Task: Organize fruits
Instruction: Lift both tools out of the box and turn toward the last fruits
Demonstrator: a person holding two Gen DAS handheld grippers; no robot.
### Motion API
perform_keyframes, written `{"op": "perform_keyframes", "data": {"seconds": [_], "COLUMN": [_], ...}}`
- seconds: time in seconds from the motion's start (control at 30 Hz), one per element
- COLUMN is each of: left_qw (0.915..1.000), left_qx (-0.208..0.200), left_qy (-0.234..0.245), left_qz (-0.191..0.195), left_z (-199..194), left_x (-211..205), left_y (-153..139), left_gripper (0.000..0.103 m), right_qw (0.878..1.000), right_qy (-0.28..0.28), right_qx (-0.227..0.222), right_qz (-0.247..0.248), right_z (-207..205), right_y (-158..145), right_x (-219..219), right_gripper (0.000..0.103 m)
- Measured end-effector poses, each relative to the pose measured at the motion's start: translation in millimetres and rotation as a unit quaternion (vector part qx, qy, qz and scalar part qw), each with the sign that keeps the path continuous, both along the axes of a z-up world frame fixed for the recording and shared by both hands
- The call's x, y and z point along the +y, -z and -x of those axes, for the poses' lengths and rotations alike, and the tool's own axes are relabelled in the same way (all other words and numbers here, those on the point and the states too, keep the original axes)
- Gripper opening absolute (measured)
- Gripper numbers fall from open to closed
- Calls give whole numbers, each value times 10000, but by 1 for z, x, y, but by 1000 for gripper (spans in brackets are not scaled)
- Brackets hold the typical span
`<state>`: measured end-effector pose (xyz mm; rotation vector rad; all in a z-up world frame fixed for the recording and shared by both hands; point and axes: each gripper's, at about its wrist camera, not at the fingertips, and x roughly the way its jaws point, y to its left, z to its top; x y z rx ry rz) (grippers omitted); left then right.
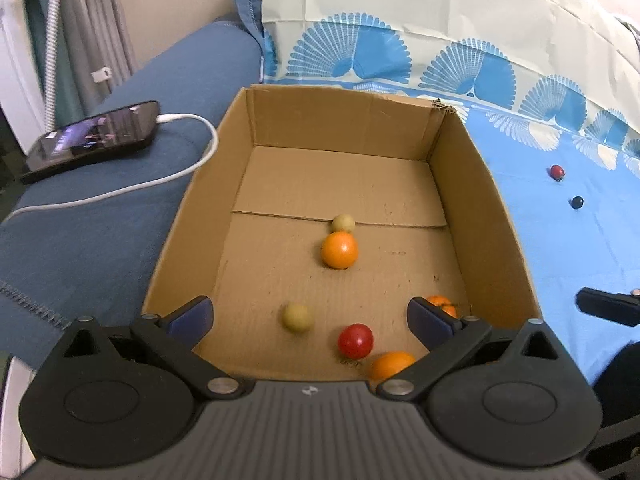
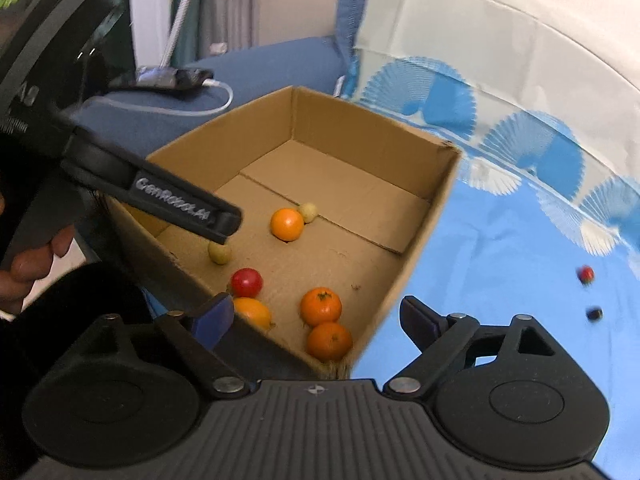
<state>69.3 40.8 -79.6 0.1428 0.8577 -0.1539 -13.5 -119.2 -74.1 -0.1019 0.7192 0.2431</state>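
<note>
Cardboard box (image 1: pixel 476 216) open-topped, on light blue cloth (image 1: pixel 560 248), left wall against blue sofa cushion (image 1: pixel 100 240). Seven fruits on box floor. Orange (image 1: pixel 339 249) mid-floor, touching small pale yellow-green fruit (image 1: pixel 343 223) on its far side, right at the flap seam. Second pale fruit (image 1: pixel 296 317) near the near-left part of floor, apart from the rest. Red tomato (image 1: pixel 355 341) close to near wall, just beside an orange citrus (image 1: pixel 391 365) tucked against that wall. Two stemmed tangerines in near-right corner: tangerine with green calyx (image 2: pixel 321 306) touching second tangerine (image 2: pixel 329 341); in left wrist view only one partly visible behind the right finger.

Outside box, on cloth toward its far-right edge: small red fruit (image 1: pixel 556 172) and small dark round fruit (image 1: pixel 577 202), near each other, well apart from box. Blurred in right wrist view.

Left gripper (image 1: pixel 310 316) above near end of box, jaws wide apart, nothing between them. Right gripper (image 2: pixel 316 318) also spread wide, empty, straddling box's near-right corner: left finger over box interior, right finger over cloth. One left gripper finger visible in right wrist view reaching over box's left wall, tip just above second pale fruit.

Phone (image 1: pixel 92 136) on sofa cushion, white cable (image 1: pixel 160 184) plugged in, trailing along cushion beside box.
</note>
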Motion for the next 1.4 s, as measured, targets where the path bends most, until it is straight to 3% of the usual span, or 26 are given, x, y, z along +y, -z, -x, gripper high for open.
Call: {"op": "perform_keyframes", "data": {"seconds": [0.63,1.4], "left_qw": [9955,9937], "left_qx": [-911,-1084], "left_qy": [212,219], "left_qz": [-165,-203], "left_z": [94,119], "left_x": [-18,-21], "left_y": [-65,-74], "left_gripper": [103,103], "right_qw": [9945,9904], "right_qy": [-19,87], "right_qx": [-1046,-1366], "right_qz": [-108,-175], "right_z": [79,107], "right_y": [-52,-61], "right_x": [-1,-11], "right_gripper": [95,95]}}
